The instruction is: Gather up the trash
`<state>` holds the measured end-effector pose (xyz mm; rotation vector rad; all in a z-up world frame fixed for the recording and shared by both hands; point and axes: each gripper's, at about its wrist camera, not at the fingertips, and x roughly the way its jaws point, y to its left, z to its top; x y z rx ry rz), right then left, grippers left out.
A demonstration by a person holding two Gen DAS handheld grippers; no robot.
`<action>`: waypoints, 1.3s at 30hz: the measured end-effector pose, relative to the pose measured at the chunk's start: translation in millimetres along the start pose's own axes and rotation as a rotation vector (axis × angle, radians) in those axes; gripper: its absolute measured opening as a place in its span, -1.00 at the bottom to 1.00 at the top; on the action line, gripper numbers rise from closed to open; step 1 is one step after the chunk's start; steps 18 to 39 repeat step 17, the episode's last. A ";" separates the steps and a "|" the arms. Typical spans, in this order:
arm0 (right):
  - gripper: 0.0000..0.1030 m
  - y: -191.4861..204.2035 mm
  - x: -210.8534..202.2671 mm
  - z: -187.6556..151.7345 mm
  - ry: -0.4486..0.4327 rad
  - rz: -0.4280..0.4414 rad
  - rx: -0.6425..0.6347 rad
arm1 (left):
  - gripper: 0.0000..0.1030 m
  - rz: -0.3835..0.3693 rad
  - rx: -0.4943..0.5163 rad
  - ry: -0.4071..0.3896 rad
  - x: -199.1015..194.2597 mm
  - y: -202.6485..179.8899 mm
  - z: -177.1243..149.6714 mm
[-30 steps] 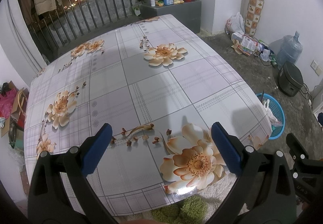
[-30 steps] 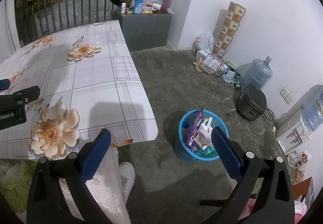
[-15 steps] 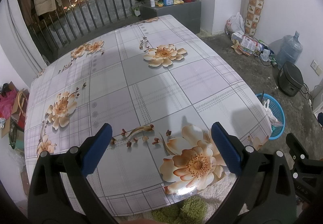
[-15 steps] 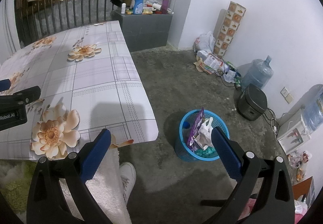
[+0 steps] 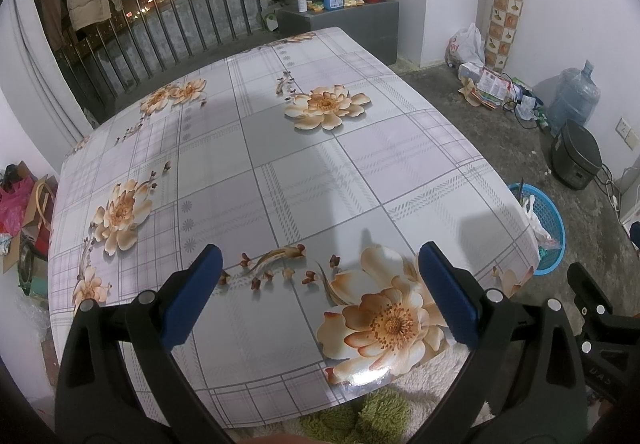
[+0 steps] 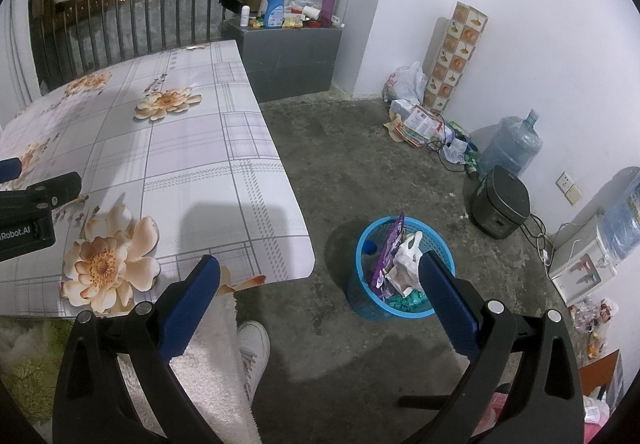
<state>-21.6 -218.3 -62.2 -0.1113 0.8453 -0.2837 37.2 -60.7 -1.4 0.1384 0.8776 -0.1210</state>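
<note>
A blue plastic basket (image 6: 370, 302) stands on the concrete floor right of the table, holding a purple wrapper (image 6: 390, 248), a white plastic bag (image 6: 408, 256) and teal scraps. It also shows at the table's right edge as the basket (image 5: 552, 222) in the left wrist view. My right gripper (image 6: 318, 292) hangs open above the floor, near the basket, with nothing between its fingers. My left gripper (image 5: 320, 286) is open over the near part of the flowered table (image 5: 280, 164), holding nothing. No trash lies on the tabletop.
A grey cabinet (image 6: 288, 52) with bottles stands beyond the table. Bags and papers (image 6: 416, 120), a water jug (image 6: 510, 146) and a dark cooker (image 6: 500, 202) line the right wall. A person's white shoe (image 6: 252, 348) and fleecy leg are below. Railing (image 5: 168, 16) runs behind.
</note>
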 end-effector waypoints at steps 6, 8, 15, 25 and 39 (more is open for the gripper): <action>0.88 -0.3 -0.1 0.0 0.000 0.000 0.000 | 0.83 0.000 0.001 0.000 0.2 -0.4 0.5; 0.88 -0.6 0.0 0.0 0.001 0.000 0.000 | 0.83 0.000 0.001 0.001 0.6 -0.9 0.8; 0.88 -0.5 -0.2 0.0 0.000 0.000 0.001 | 0.83 -0.001 0.001 0.007 0.3 1.8 -1.4; 0.88 -0.9 -0.2 0.1 0.001 0.000 0.001 | 0.83 -0.001 0.000 0.007 0.3 1.9 -1.5; 0.88 -0.9 -0.2 0.1 0.001 0.000 0.001 | 0.83 -0.001 0.000 0.007 0.3 1.9 -1.5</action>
